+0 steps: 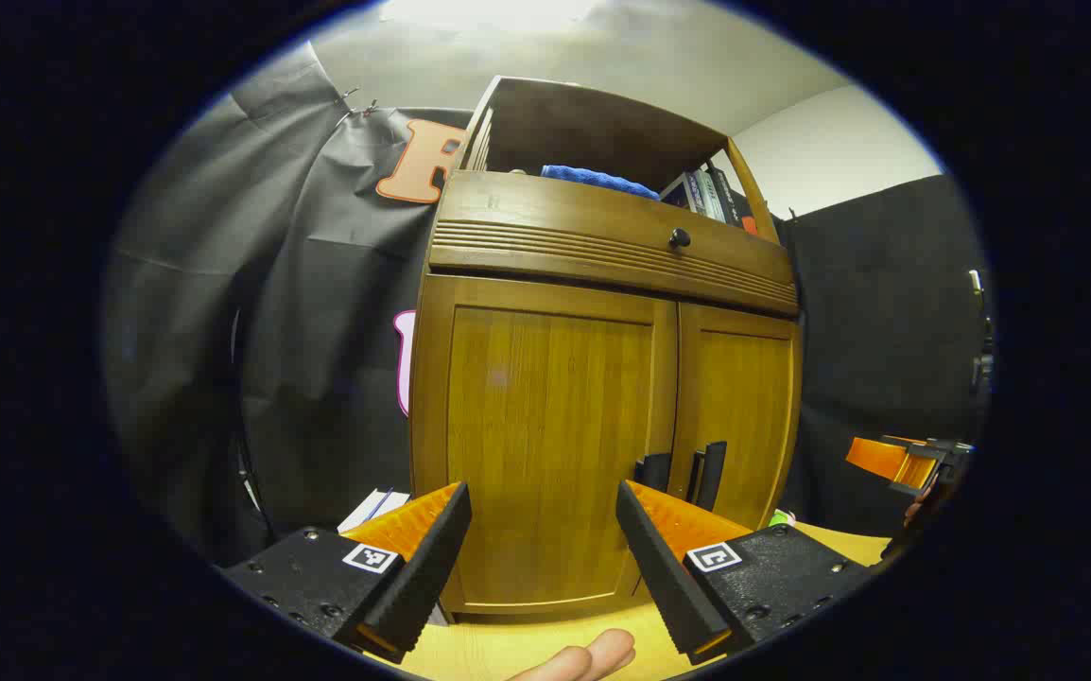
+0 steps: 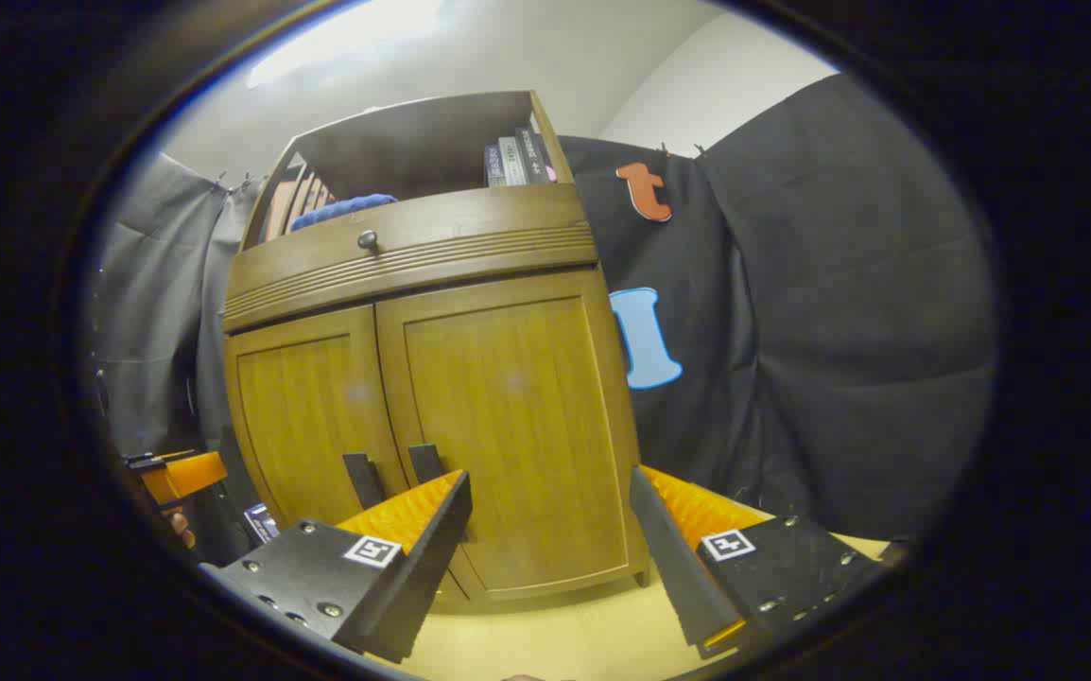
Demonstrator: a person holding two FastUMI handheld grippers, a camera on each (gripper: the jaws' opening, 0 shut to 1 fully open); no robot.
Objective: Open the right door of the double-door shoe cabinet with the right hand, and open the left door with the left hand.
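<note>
ahead, both doors closed; left tongs [image 1: 543, 558] and right tongs [image 2: 550, 558] gape short of the shoe cabinet [image 1: 602, 397].

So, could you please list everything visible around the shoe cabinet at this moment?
shoe cabinet: one, brown wood, standing on a yellowish surface, open shelf on top
left door: one, brown wood, closed
right door: one, brown wood, closed
door handles: two, dark, side by side at the middle seam
drawer knob: one, dark, on the ribbed front above the doors
cloth: one, blue, on the top shelf
books: several, upright, at the shelf's right end
left gripper: one, open, facing the left door
right gripper: one, open, facing the right door
fingers: bottom edge of the left gripper view
</note>
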